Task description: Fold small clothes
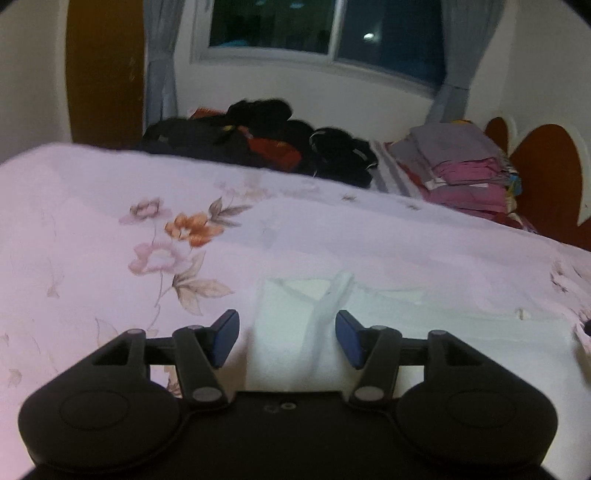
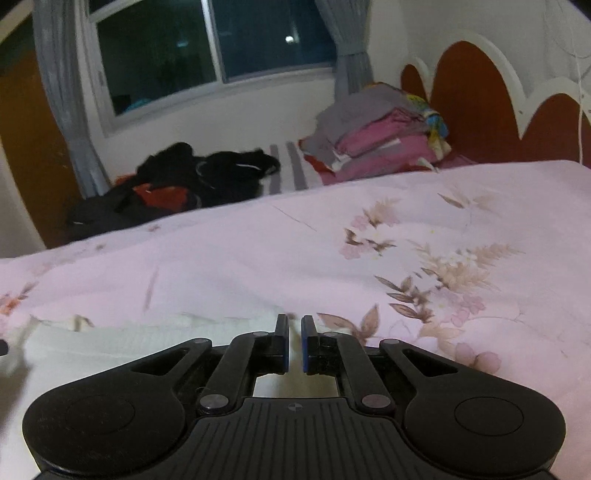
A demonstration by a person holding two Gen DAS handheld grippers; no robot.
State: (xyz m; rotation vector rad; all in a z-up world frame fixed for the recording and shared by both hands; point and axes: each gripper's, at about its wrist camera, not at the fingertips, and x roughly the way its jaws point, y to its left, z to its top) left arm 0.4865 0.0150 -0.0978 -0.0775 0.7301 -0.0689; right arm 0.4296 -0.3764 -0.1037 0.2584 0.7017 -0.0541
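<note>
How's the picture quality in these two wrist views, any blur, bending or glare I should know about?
Left wrist view: dim indoor light, soft blur over the floral bedsheet; the window is dark, with one small bright reflection; the wooden panel left of it bows from the fisheye lens. Right wrist view: equally dim; the dark clothes pile is smeared, and the headboard curves near the frame's edge.

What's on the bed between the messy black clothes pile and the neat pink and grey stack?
Between the black clothes pile and the folded pink and grey stack lies a bare strip of grey-and-white striped bed sheet, seen best in the right wrist view.
</note>
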